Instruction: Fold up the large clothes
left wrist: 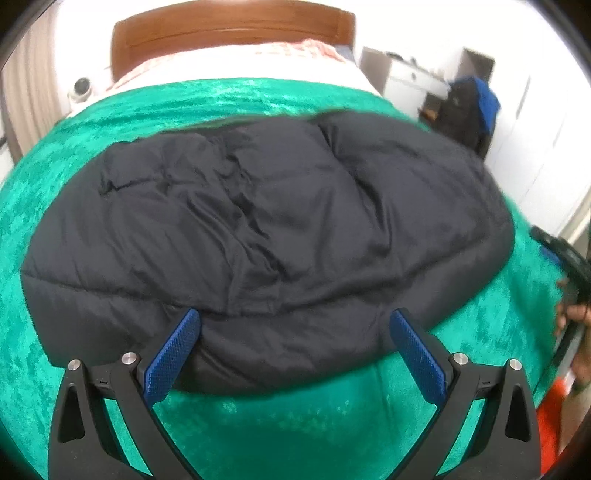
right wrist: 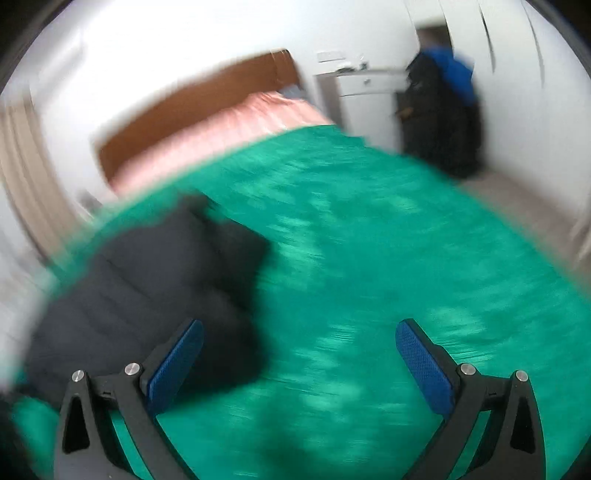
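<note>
On my left wrist view the dark puffer jacket (left wrist: 266, 236) lies spread in a broad, rounded heap across the middle of the green bedspread (left wrist: 295, 424), its matte navy-black shell quilted in wide horizontal bands and creased into soft folds near the centre. The bedspread has a shiny, crushed-velvet look with pale mottled patches. My left gripper (left wrist: 295, 325) hangs over the jacket's near hem with its tongs spread wide and nothing between them; the blue fingers (left wrist: 173, 358) are faced with a fine dimpled rubber and carried on black angular arms with silver pins. Beyond the jacket I see the curved wooden headboard (left wrist: 232, 33) at the far edge of the bed, and at the right edge a hand (left wrist: 576, 325) on the other tool's dark handle, which only this view shows. The right wrist view is heavily motion-blurred: there the jacket (right wrist: 147, 295) sits toward the left side of the bedspread (right wrist: 388, 258), and my right gripper (right wrist: 299, 336) is also spread open and empty, over bare green cloth just beside the jacket's right edge. Only this view shows the pink bedding (right wrist: 221, 129) below the headboard (right wrist: 184, 107) clearly.
</note>
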`<state>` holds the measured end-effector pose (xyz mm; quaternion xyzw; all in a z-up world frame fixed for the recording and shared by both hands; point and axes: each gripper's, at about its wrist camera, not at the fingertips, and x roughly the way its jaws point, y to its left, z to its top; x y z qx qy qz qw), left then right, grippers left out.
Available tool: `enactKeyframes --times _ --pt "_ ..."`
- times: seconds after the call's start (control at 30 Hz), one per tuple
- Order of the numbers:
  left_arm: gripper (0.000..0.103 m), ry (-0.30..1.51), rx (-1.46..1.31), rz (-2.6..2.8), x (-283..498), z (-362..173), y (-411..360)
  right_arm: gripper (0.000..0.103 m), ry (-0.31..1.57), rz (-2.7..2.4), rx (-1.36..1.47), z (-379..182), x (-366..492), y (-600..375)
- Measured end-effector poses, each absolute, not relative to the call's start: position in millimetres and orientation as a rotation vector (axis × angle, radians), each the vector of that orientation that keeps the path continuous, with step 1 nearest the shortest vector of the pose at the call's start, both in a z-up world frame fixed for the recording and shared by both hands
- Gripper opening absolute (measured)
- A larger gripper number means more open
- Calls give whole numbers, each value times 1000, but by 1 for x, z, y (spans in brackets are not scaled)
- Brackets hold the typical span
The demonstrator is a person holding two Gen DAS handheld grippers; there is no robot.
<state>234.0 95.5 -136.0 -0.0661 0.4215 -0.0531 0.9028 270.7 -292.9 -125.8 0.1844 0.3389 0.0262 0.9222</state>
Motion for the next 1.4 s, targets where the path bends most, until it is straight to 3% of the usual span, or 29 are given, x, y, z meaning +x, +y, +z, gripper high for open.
enactKeyframes --times 0.17,0.4,0.43,0.47,0.57,0.77,0.93,1.13,1.3,1.4 --pt "102 827 -264 -61 265 -133 107 103 828 380 774 -162 316 -297" --pt "103 880 24 -24 301 -170 50 102 946 450 842 -196 366 -263" --pt "103 868 42 -17 303 -177 47 87 949 469 862 -193 369 -261" --pt "103 866 24 -15 304 -180 50 59 940 512 880 -186 370 -257" --pt "103 886 5 -24 305 -181 54 42 859 529 679 -133 359 -233" --pt "100 967 -8 -97 306 -169 70 39 668 611 243 -23 319 -140" --pt "99 928 -230 -141 255 -123 152 38 553 666 -71 16 286 -36" --pt "100 839 -417 62 183 -109 285 39 543 797 -348 -8 258 108" --pt "100 801 -660 191 134 -145 360 39 625 905 -621 -85 238 202" --pt "99 804 -724 199 124 -164 372 39 603 892 -702 -102 226 219"
